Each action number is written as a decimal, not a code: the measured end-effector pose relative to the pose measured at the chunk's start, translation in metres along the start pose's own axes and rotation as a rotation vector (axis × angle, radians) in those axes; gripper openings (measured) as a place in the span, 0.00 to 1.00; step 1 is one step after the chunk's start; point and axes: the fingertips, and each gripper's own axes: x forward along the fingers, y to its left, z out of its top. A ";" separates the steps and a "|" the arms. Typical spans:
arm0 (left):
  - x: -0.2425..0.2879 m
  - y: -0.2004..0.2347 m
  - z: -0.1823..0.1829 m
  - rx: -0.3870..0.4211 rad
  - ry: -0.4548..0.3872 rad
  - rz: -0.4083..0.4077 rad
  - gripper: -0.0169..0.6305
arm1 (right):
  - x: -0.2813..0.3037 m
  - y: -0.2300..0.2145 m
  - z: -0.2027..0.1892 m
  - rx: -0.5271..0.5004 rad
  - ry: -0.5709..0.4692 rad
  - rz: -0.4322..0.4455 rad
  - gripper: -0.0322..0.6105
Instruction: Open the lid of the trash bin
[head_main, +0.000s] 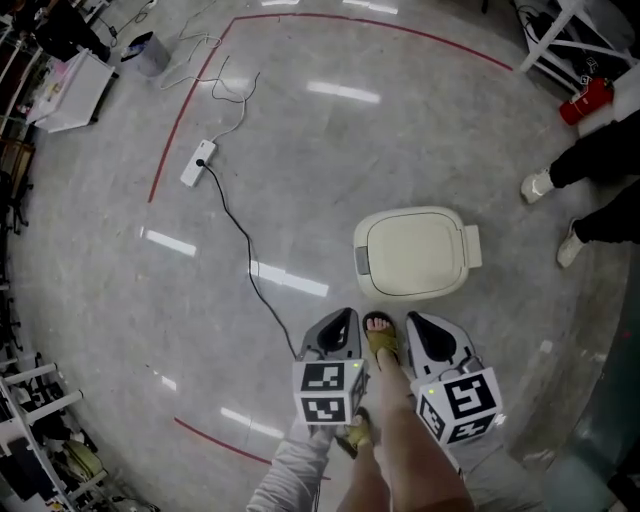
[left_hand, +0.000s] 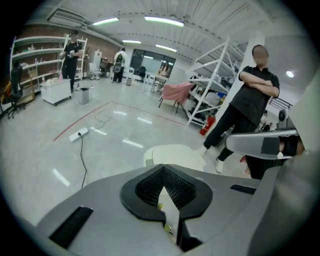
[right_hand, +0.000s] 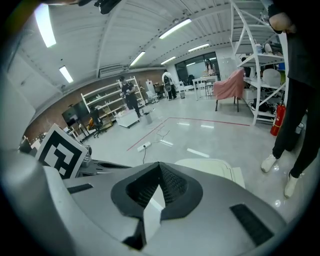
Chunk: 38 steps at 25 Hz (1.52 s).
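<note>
The closed trash bin (head_main: 415, 252) stands on the floor, its long axis running crosswise to both grippers. They hover just short of it, each clenched on nothing: the right gripper (head_main: 421, 325) nearer its middle, the left gripper (head_main: 342, 320) off its left corner

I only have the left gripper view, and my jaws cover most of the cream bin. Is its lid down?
Observer: Yes. Seen from above in the head view, the lid of the cream plastic trash bin lies flat and closed.
Operator: Is there anything on it to press?
Observer: Possibly. A small grey tab sits at the lid's left edge in the head view. I can't tell if it is a button.
Operator: What are the right gripper's jaws doing?
Observer: The right gripper has its jaws together, with nothing between them.
</note>
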 end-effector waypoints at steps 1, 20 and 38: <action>0.008 0.002 -0.003 0.001 0.004 -0.002 0.03 | 0.006 -0.002 -0.004 0.001 0.005 -0.002 0.04; 0.128 0.036 -0.041 0.039 0.089 -0.022 0.03 | 0.079 -0.026 -0.070 0.042 0.078 -0.006 0.04; 0.156 0.041 -0.057 0.061 0.153 -0.028 0.03 | 0.075 -0.006 -0.095 0.078 0.099 0.020 0.04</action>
